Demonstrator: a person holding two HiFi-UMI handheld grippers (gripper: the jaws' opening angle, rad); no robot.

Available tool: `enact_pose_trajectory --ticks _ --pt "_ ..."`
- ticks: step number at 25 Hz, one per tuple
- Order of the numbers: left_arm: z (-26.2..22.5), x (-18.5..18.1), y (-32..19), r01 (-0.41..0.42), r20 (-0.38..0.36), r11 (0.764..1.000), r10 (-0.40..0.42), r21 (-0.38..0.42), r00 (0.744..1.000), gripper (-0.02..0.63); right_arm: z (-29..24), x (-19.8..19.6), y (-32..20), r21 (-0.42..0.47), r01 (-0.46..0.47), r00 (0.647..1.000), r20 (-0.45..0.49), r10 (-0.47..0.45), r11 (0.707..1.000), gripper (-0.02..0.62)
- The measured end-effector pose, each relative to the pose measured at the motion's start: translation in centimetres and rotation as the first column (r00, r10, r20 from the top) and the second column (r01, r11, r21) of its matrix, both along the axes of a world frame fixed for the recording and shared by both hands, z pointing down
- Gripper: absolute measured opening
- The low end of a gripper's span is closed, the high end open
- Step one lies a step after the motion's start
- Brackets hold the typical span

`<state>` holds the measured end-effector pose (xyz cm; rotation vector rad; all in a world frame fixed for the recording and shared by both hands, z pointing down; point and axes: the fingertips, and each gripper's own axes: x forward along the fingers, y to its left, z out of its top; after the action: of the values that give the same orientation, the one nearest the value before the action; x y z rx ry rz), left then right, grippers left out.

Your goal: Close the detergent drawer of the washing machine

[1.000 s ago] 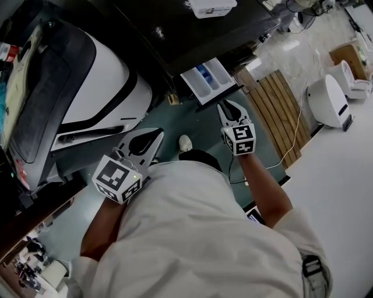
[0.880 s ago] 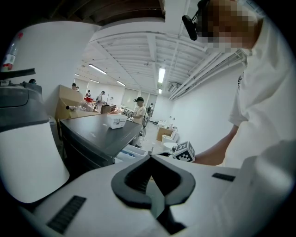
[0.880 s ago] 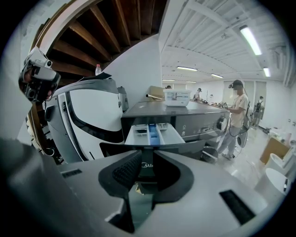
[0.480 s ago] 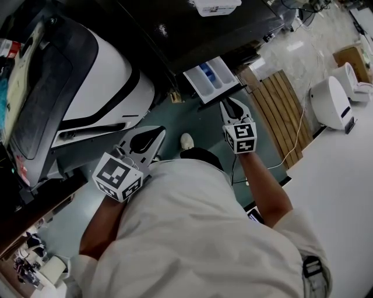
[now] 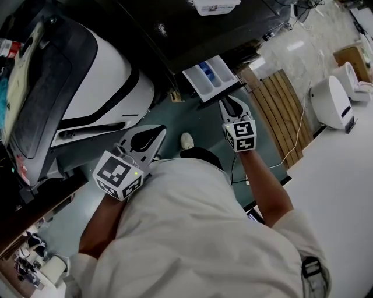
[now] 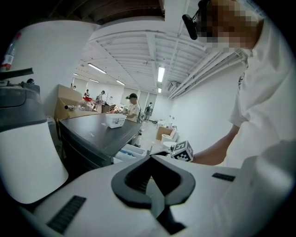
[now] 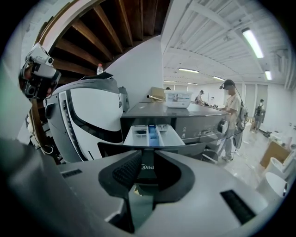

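The detergent drawer (image 5: 211,75) stands pulled out of the dark washing machine (image 5: 192,29). It is a white tray with a blue compartment and a dark front panel. My right gripper (image 5: 227,103) points at that front panel, right at it; contact is unclear. In the right gripper view the drawer (image 7: 149,134) fills the middle, just beyond my right gripper (image 7: 147,150), whose jaws stand a narrow gap apart with nothing held. My left gripper (image 5: 152,137) hangs lower left over the floor, shut and empty. In the left gripper view, beyond my left gripper (image 6: 150,157), is the drawer (image 6: 132,152).
A white appliance with a tilted dark lid (image 5: 87,87) stands left of the washer. A white container (image 5: 215,6) sits on the washer top. Wooden slats (image 5: 280,110) and a round white device (image 5: 329,99) lie to the right. A person (image 7: 230,115) stands farther off.
My right gripper has edged slightly nearer the drawer's front panel. The drawer stays pulled out, and the left gripper has hardly moved.
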<state>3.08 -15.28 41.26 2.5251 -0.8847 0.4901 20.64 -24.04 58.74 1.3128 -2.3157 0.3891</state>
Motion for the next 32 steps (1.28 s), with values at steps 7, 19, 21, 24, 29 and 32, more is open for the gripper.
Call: enact_pose_trajectory --ticks 7,19,21,24,29,32 --pt "0.2 0.2 0.0 0.0 0.002 1.0 0.0 -0.001 1.0 -0.005 0.0 -0.1 -0.1 0.001 0.012 1.0 -0.001 -0.012 1.0 0.077" --pt "0.1 0.3 -0.3 0.012 -0.005 1.0 -0.012 0.002 1.0 -0.004 0.0 -0.3 -0.5 0.003 0.027 1.0 0.001 -0.027 1.0 0.077" --pt "0.1 0.3 -0.4 0.014 -0.007 1.0 -0.014 0.003 1.0 -0.003 0.0 -0.4 -0.6 0.001 0.027 1.0 0.001 -0.027 1.0 0.077" --pt "0.1 0.3 -0.4 0.013 -0.008 1.0 -0.013 0.0 1.0 -0.005 -0.1 -0.5 -0.8 0.001 0.027 1.0 0.002 -0.027 1.0 0.077" --pt "0.3 0.4 -0.3 0.013 -0.01 1.0 -0.013 -0.003 1.0 -0.003 0.0 -0.5 -1.0 0.005 0.028 1.0 0.005 -0.028 1.0 0.077" --pt "0.3 0.5 -0.4 0.01 -0.011 1.0 -0.01 -0.004 1.0 -0.003 -0.1 -0.6 -1.1 0.003 0.03 1.0 0.006 -0.03 1.0 0.077"
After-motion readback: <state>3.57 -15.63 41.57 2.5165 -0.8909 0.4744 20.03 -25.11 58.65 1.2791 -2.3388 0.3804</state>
